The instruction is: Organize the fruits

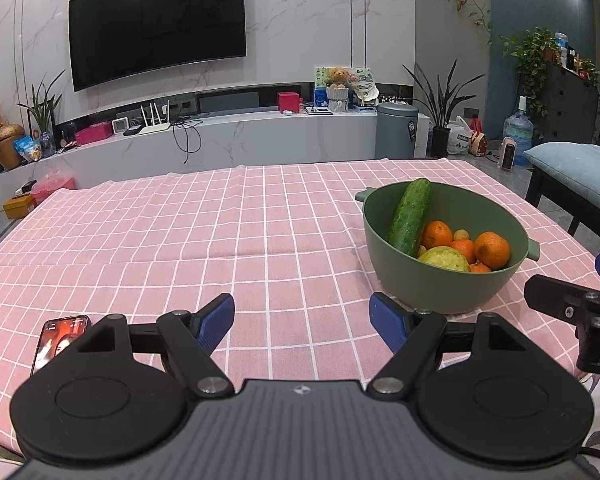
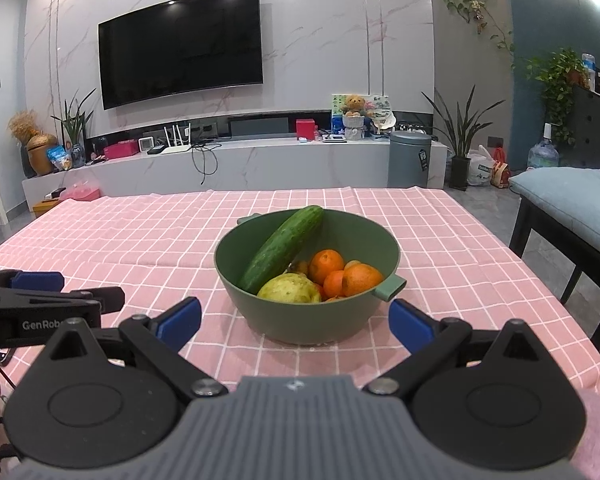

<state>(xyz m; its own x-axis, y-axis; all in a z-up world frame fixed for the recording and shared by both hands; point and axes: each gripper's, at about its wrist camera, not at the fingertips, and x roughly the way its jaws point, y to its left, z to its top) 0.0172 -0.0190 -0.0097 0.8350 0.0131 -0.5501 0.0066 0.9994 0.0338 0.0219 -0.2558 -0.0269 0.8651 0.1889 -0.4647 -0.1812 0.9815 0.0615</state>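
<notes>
A green bowl (image 2: 312,320) stands on the pink checked tablecloth (image 2: 140,240). It holds a cucumber (image 2: 284,248) leaning on the far rim, several oranges (image 2: 326,266) and a yellow-green guava (image 2: 290,288). My right gripper (image 2: 296,320) is open and empty, its blue pads on either side of the bowl's near wall. My left gripper (image 1: 302,322) is open and empty, over bare cloth to the left of the bowl (image 1: 444,284). The cucumber (image 1: 410,218) and the oranges (image 1: 492,250) also show in the left wrist view.
A phone (image 1: 60,340) with a lit screen lies on the cloth at the near left. A bench with a blue cushion (image 2: 572,208) stands off the table's right side. A TV wall and a low cabinet are behind the table.
</notes>
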